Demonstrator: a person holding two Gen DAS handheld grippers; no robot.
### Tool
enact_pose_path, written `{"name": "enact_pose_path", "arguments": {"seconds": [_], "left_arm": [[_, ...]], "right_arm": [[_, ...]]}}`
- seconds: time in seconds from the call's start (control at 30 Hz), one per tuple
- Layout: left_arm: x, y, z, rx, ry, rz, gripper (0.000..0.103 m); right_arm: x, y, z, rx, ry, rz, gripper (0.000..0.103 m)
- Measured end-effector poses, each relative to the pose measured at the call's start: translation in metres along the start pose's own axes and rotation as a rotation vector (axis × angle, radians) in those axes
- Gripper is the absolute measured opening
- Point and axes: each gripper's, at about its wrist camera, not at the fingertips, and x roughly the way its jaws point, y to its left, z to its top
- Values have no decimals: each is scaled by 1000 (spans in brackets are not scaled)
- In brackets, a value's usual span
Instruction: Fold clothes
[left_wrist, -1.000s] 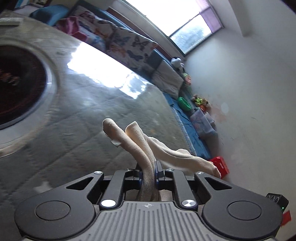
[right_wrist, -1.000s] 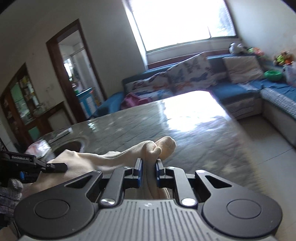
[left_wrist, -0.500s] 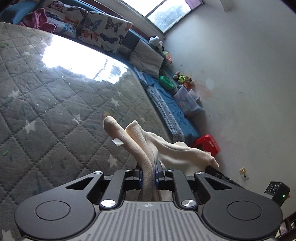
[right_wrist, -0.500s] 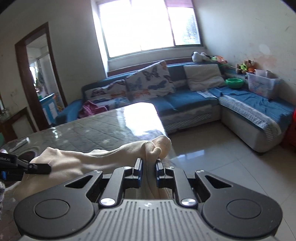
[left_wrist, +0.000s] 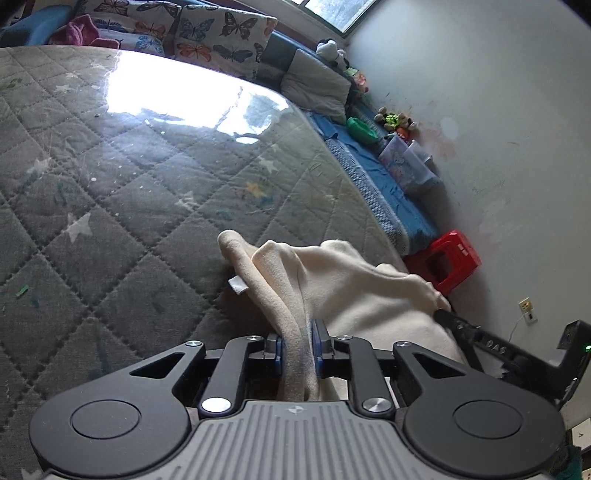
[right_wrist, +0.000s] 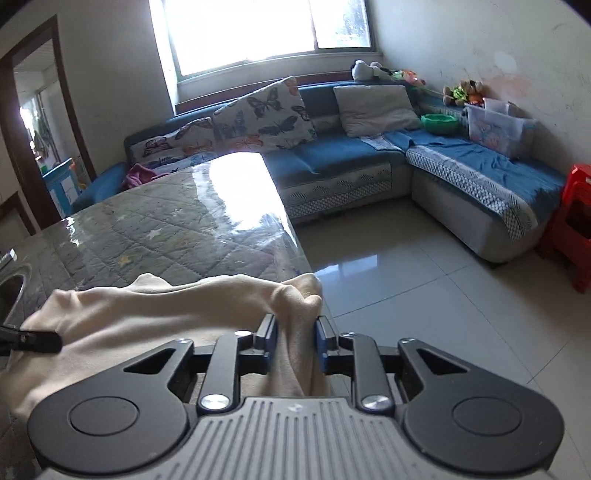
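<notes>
Left gripper (left_wrist: 297, 349) clamped on cloth, right gripper (right_wrist: 295, 345) likewise, seemingly level, side by side

Free room and obstacles, quilted table

Table top (left_wrist: 122, 206) bare ahead toward its far edge; cream cloth (left_wrist: 351, 280) bunched at near right corner; floor (right_wrist: 406, 266) open beyond right edge; sofa (right_wrist: 332, 158), red stool (right_wrist: 576, 221) along walls.

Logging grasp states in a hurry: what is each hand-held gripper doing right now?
Left hand-held gripper: shut on the cream garment.
Right hand-held gripper: shut on the cream garment.
</notes>
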Motion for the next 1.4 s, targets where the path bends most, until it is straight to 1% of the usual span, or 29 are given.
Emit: {"name": "enact_pose_path", "arguments": {"seconds": [0.1, 0.17, 0.2, 0.3, 0.33, 0.37, 0.4, 0.43, 0.53, 0.67, 0.73, 0.8, 0.9, 1.03, 1.17, 1.3, 1.4], "left_arm": [[-3, 1, -1, 11, 1, 8, 21], [-6, 1, 1, 17, -8, 14, 22], [-8, 1, 2, 18, -14, 18, 22], [-12, 2, 5, 20, -27, 40, 25], [-14, 3, 5, 18, -32, 50, 29], [-17, 4, 6, 13, -39, 62, 35], [-20, 6, 7, 8, -47, 77, 37], [-22, 7, 9, 4, -55, 87, 37], [-27, 8, 13, 5, -77, 84, 34], [-25, -4, 20, 39, -90, 50, 33], [-20, -13, 23, 61, -81, 30, 33], [-14, -22, 25, 83, -70, 14, 33], [0, -37, 28, 119, -50, -4, 33], [21, -53, 32, 154, -34, -23, 33], [40, -62, 33, 197, -18, -7, 33], [51, -59, 33, 191, -4, 7, 33], [54, -59, 33, 198, -8, 11, 33]], "right_arm": [[-6, 3, 2, -30, -31, -29, 23], [-11, 9, 7, -62, -69, -41, 23], [-13, 13, 9, -72, -81, -27, 23], [-11, 19, 14, -75, -75, 37, 23], [-8, 21, 14, -77, -68, 52, 23], [-5, 23, 14, -78, -60, 64, 23], [-3, 24, 14, -79, -55, 71, 23], [2, 27, 13, -80, -48, 80, 23], [11, 31, 11, -82, -34, 91, 23], [22, 38, 10, -90, -10, 96, 23], [28, 42, 11, -104, 4, 83, 23], [27, 47, 12, -118, -8, 79, 23], [22, 49, 15, -108, -28, 104, 23], [30, 60, 18, -119, -17, 117, 24], [39, 67, 15, -126, 1, 105, 24], [35, 72, 13, -147, -18, 93, 24], [39, 70, 10, -141, -9, 96, 24]]}}
